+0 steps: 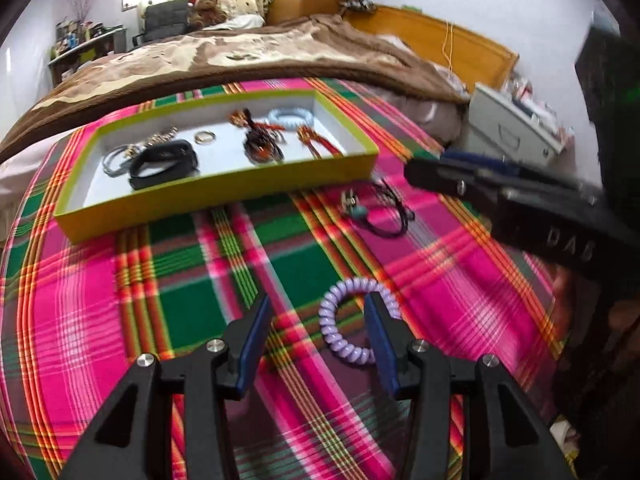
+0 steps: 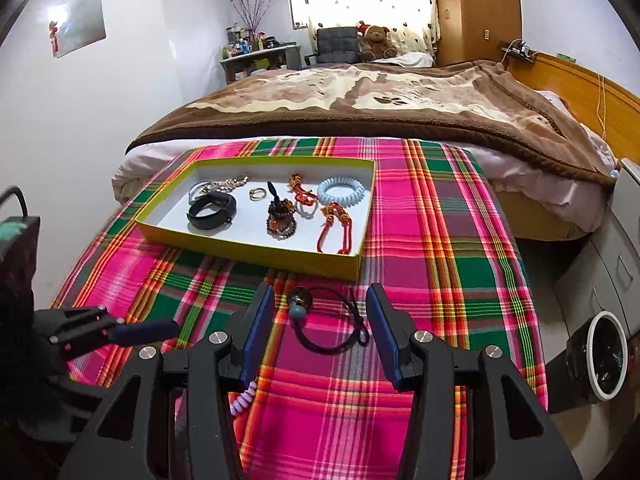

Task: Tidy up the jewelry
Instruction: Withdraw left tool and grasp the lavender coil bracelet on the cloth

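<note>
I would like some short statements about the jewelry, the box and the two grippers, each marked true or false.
1. The purple coil bracelet lies inside the box. False: it lies on the plaid cloth.
2. The left gripper is open. True.
3. The right gripper grips the black cord bracelet. False: open, nothing held.
4. A light blue coil bracelet is in the box. True.

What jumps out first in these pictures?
The loud pink-and-green plaid cloth over the bed's near end, and on it a yellow-green tray holding bracelets and rings. In front of the tray, a lilac coil hair tie and a black cord necklace lie loose, each before an open gripper.
</note>
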`<state>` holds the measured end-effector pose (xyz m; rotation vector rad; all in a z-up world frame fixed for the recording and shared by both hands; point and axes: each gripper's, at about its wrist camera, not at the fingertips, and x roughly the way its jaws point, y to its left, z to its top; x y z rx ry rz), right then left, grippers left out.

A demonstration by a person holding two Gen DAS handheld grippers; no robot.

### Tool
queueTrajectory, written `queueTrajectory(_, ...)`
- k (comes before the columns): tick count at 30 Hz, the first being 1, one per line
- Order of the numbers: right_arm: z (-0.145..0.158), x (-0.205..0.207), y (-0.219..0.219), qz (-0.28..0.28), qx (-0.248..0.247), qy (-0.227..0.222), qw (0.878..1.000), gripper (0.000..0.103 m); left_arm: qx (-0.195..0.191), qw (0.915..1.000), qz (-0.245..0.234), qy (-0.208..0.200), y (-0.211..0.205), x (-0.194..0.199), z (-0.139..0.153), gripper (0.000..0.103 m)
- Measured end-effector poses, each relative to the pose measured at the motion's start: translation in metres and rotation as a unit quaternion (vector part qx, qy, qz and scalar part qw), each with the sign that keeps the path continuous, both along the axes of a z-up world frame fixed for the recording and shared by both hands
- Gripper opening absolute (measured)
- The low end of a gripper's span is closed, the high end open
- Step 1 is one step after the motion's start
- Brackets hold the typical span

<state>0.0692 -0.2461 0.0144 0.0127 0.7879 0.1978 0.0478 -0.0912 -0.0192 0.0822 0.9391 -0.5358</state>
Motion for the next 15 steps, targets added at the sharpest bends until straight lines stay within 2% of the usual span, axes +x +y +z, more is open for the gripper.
queueTrajectory(3, -0.002, 0.000, -0.004, -0.005, -0.003, 0.003, 1.000, 0.048, 0.001, 1.0000, -0.009, -0.001, -0.006, -0.004, -0.002, 0.050)
queueTrajectory(6, -0.003, 0.001, -0.008, -0.011, -0.001, 0.007, 1.000, 0.048, 0.024, 0.9996, -0.013, 0.005, -0.012, -0.003, -0.009, 0.049)
queueTrajectory(7, -0.004, 0.001, -0.009, -0.011, -0.001, 0.007, 1.000, 0.048, 0.028, 0.9995, -0.016, -0.007, -0.013, -0.005, -0.009, 0.048)
queueTrajectory(10, -0.006, 0.004, -0.010, -0.015, -0.007, 0.014, 1.000, 0.048, 0.037, 0.9992, -0.015, -0.008, -0.015, -0.004, -0.008, 0.027)
queueTrajectory(12, -0.007, 0.006, -0.011, -0.016, -0.007, 0.017, 1.000, 0.048, 0.029, 0.9995, -0.015, -0.003, -0.013, -0.001, -0.008, 0.010)
queueTrajectory(15, -0.011, 0.009, -0.011, -0.016, -0.011, 0.027, 0.999, 0.048, 0.024, 0.9995, -0.018, -0.001, -0.010, 0.001, -0.008, 0.010)
